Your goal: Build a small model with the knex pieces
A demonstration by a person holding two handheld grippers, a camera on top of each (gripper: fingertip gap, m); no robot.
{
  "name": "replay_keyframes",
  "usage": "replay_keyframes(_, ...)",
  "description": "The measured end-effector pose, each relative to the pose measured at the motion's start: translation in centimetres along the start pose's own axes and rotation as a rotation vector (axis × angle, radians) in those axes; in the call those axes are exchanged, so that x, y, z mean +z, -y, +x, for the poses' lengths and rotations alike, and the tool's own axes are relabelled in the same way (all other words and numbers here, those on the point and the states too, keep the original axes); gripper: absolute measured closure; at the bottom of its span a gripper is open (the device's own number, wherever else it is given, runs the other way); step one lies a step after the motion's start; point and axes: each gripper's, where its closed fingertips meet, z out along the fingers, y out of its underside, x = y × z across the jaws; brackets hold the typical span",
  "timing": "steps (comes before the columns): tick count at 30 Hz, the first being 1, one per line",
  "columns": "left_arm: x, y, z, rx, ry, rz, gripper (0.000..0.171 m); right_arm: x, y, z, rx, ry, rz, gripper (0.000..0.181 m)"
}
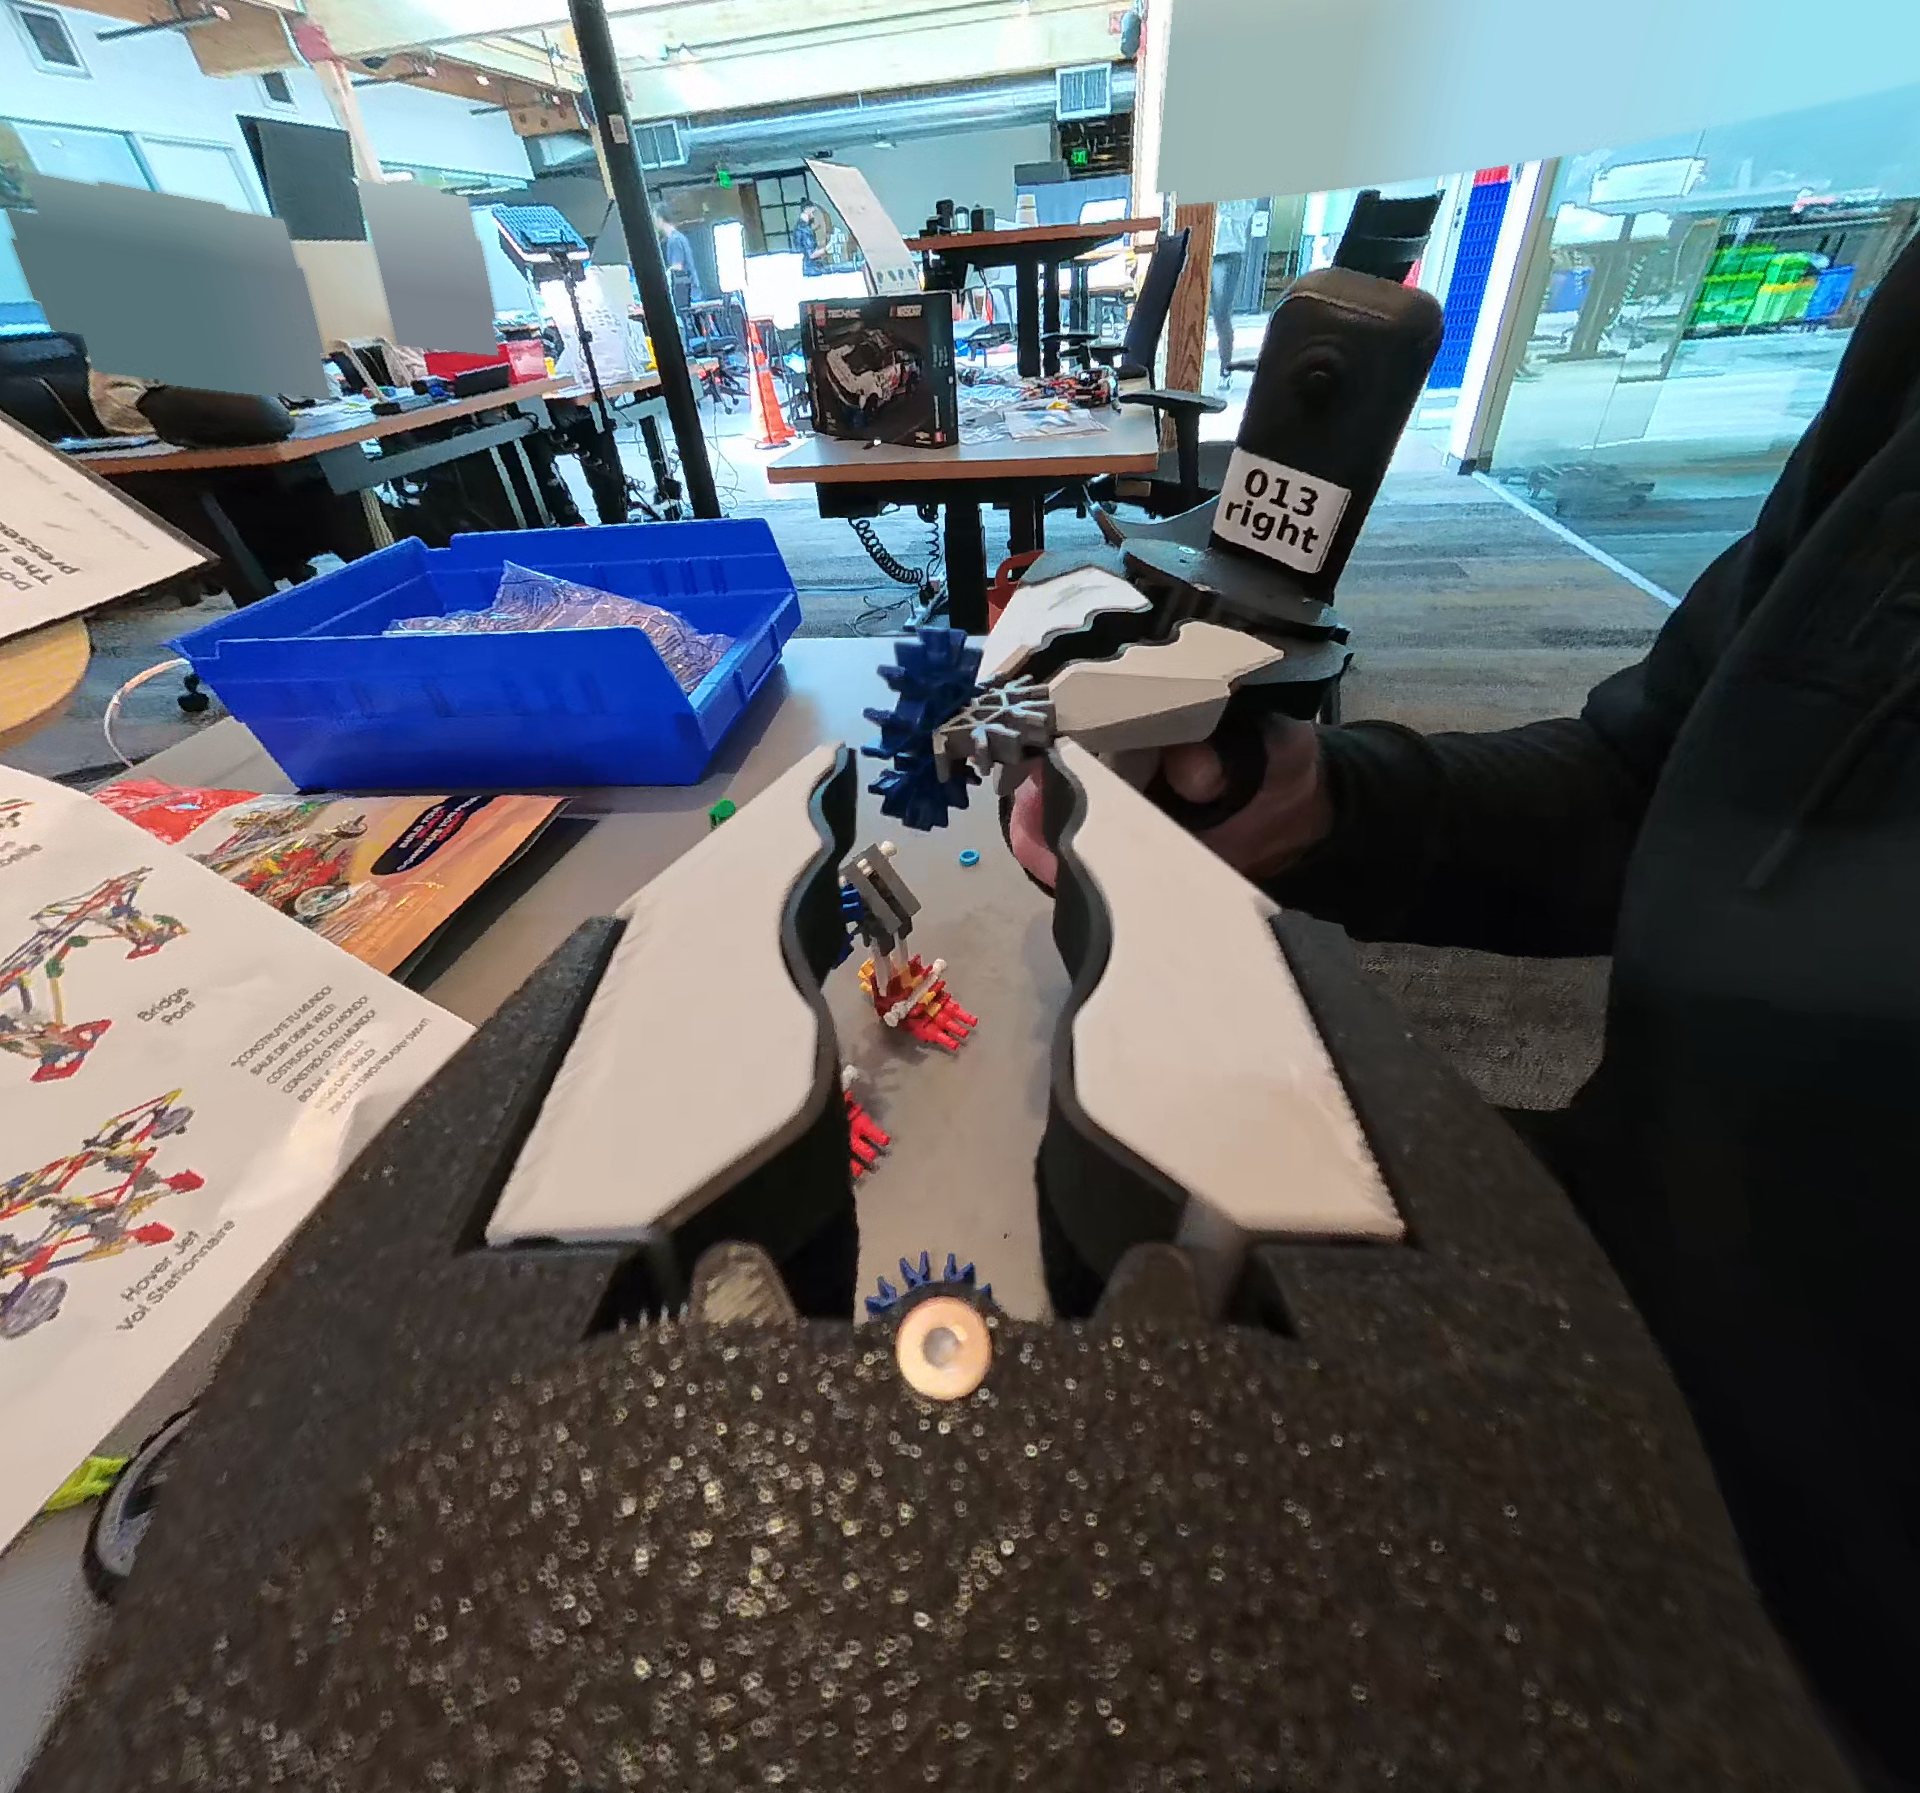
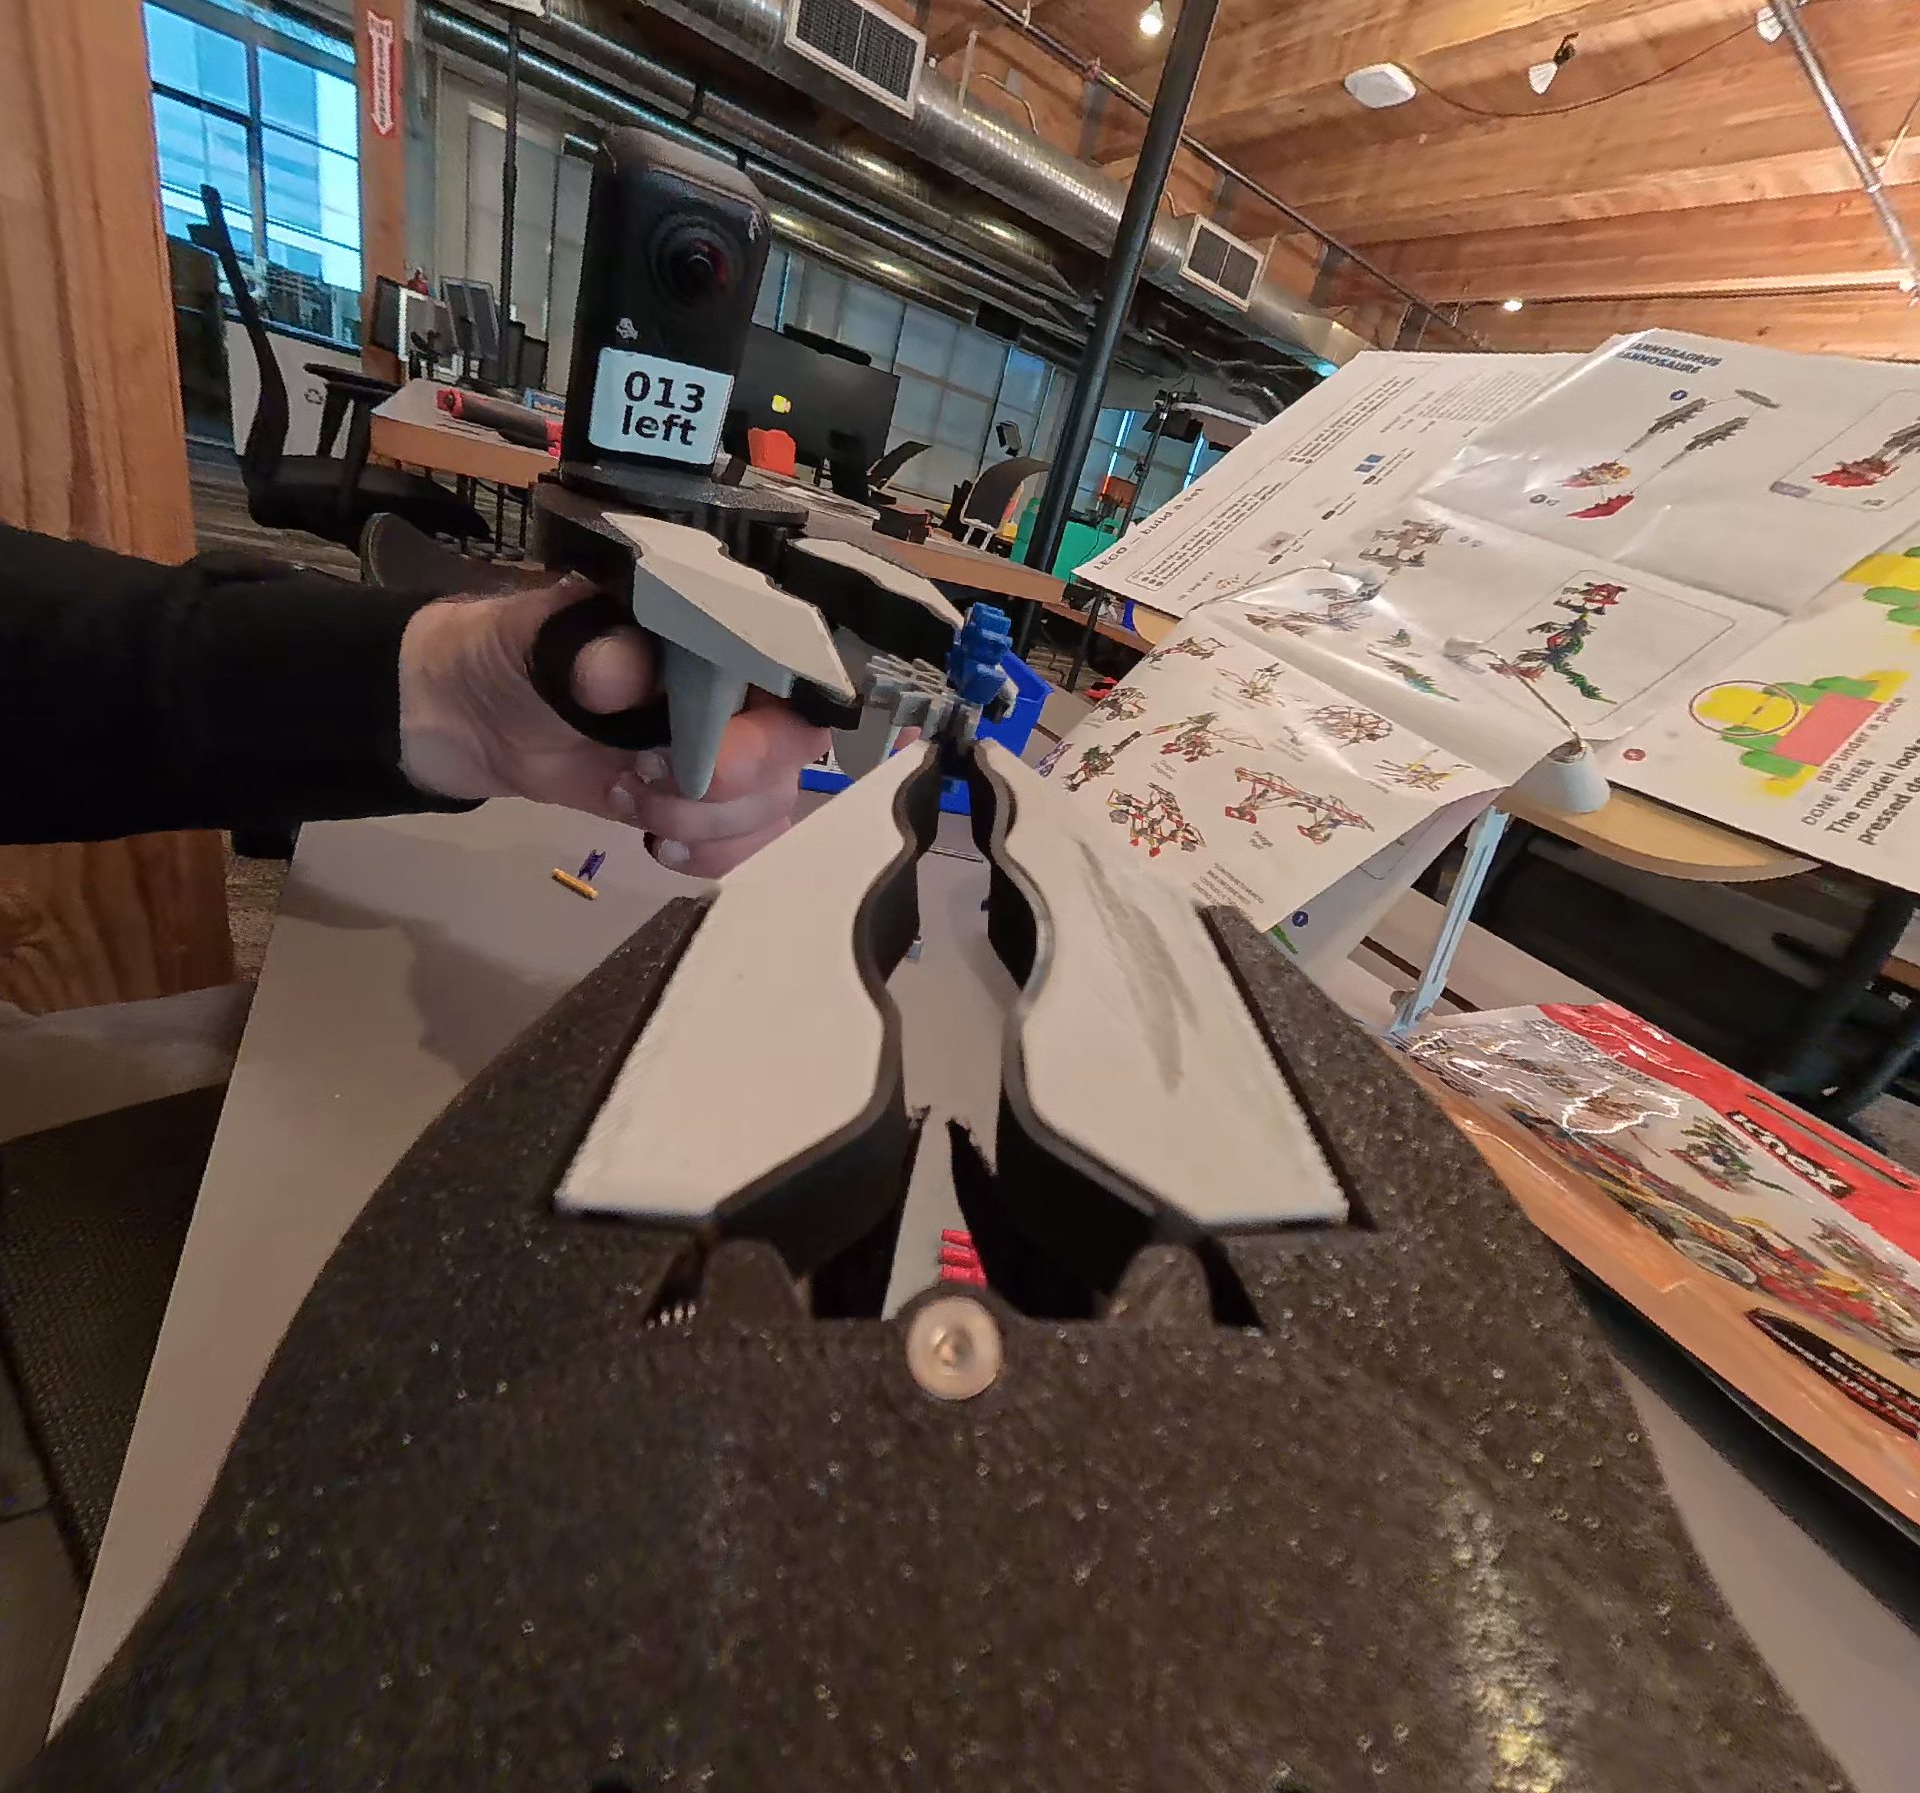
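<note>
My right gripper (image 2: 953, 756) is shut on a grey snowflake connector (image 1: 995, 717) joined to blue gear pieces (image 1: 920, 730), and holds it above the grey table (image 2: 416, 912). It also shows in the left wrist view (image 1: 1013, 704), held by a hand in a dark sleeve. My left gripper (image 1: 951, 777) is open, with its tips on either side of the blue gears and not closed on them. It also shows in the right wrist view (image 2: 894, 663). Below it on the table stands a small build of grey, white, red and yellow pieces (image 1: 904, 974).
A blue bin (image 1: 499, 673) holding a plastic bag sits at the back left. Instruction sheets (image 1: 156, 1068) and a colourful box (image 1: 364, 860) lie left. Loose pieces lie on the table: a red piece (image 1: 862, 1130), a blue gear (image 1: 930, 1276), a blue ring (image 1: 968, 857), a yellow rod (image 2: 574, 883). My left and right fingertips are right by each other.
</note>
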Motion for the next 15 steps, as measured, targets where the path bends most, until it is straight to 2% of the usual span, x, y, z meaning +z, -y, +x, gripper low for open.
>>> replay_keyframes(3,-0.1,0.1,0.1,-0.014,-0.006,0.028,0.136,0.0,0.0,0.0,-0.026,-0.011,-0.001,0.177)
replay_keyframes(5,-0.2,0.4,0.4,-0.045,-0.037,0.058,0.127,0.1,-0.1,0.0,-0.027,-0.013,-0.007,0.178)
replay_keyframes(9,-0.3,0.8,0.3,-0.058,-0.047,0.083,0.125,0.2,-0.3,-0.3,-0.039,-0.007,-0.019,0.178)
replay_keyframes(15,0.7,-0.2,-0.1,-0.026,0.016,0.028,0.127,0.3,-0.5,-0.2,-0.103,-0.043,-0.037,0.179)
